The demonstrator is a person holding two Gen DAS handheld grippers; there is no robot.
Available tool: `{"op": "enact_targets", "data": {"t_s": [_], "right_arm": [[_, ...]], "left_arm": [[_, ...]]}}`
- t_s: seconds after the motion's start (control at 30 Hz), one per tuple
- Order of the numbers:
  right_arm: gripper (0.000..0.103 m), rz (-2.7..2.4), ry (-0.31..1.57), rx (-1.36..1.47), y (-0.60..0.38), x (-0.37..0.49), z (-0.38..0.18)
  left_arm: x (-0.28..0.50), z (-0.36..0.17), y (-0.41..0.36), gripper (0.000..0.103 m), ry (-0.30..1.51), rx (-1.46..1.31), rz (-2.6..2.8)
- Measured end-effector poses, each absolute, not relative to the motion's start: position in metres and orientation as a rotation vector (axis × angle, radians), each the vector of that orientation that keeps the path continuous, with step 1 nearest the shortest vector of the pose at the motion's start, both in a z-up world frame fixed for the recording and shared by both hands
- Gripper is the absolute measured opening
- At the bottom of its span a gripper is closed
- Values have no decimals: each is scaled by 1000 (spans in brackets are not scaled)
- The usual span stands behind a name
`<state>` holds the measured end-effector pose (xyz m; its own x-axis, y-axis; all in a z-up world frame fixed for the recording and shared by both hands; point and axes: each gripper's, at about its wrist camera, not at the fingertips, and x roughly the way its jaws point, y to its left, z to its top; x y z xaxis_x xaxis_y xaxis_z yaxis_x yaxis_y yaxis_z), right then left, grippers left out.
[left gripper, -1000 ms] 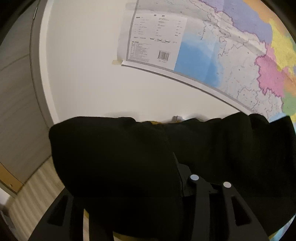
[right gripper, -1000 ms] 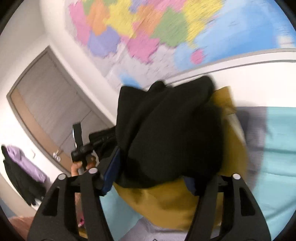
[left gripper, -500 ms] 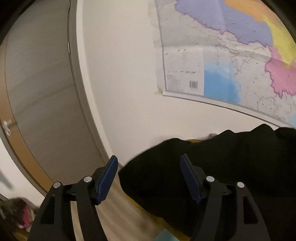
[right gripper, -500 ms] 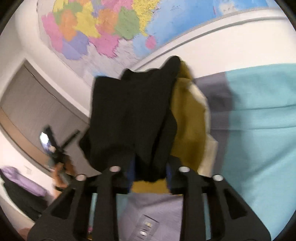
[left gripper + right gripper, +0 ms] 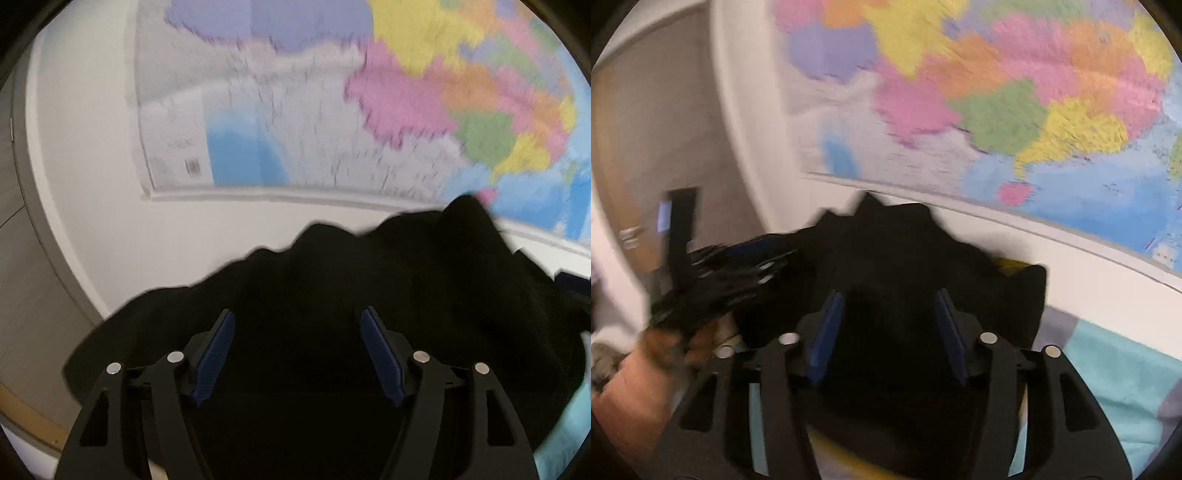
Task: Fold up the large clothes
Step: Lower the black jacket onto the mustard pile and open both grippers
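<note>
A: Ahead of the left gripper [image 5: 297,354], the black garment [image 5: 406,295] is bunched under parted, empty jaws; nothing pinched. Risk: clamping a thick wad instead of one edge, so the fold goes crooked. Wall map [image 5: 332,110] behind, well apart.

B: Over at the right wrist view, the right gripper [image 5: 888,334] is opening, black cloth between the pads, not pressed. The heap may slump off the mustard garment [image 5: 1012,264] onto the teal bed cover [image 5: 1126,376]. The person's left hand [image 5: 665,354] crowds close beside it.
</note>
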<state>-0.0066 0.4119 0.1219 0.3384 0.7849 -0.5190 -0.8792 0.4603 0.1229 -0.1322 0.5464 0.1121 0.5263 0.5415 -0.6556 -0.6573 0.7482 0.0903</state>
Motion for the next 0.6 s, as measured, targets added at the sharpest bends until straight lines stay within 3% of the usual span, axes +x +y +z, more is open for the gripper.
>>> {"op": "enact_targets", "data": {"t_s": [0.13,0.23,0.27,0.33,0.43,0.6], "right_arm": [[42,1083,782,-27,407,48,84],[23,1070,859,135,376,64,63],[21,1067,881,184,365,67,60],[23,1075,856,150,357,60,68],[34,1085,772,109,352,44,87],[36,1160,590,-10,353,-5,111]], "left_arm": [[-121,92,576,61,785,-245,802],[-130,85,593,62,785,-340,783],[-132,86,589,62,777,-303,787],[-132,89,577,65,766,-207,827],[-145,98,571,65,712,-243,810],[-170,115,545,68,616,-219,773]]}}
